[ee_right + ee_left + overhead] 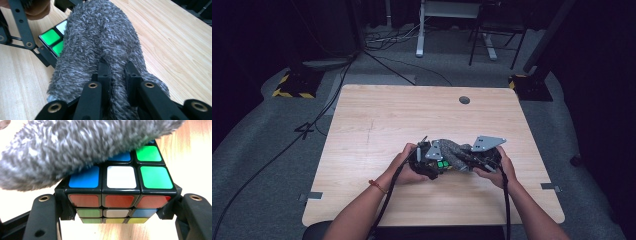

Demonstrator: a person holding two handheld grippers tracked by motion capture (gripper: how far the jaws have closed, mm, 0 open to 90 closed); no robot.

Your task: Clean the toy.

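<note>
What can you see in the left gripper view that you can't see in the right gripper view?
The left gripper view alone gives the cube's red, blue and yellow squares, with the left gripper clamped on its sides. The right gripper view alone gives the right gripper pinching the fuzzy grey duster, plus a fingertip at the top left corner. Both share the duster lying over the cube, green and white squares, and the wooden table.

Wooden table (377, 120), perhaps a grommet (464, 100)
</note>
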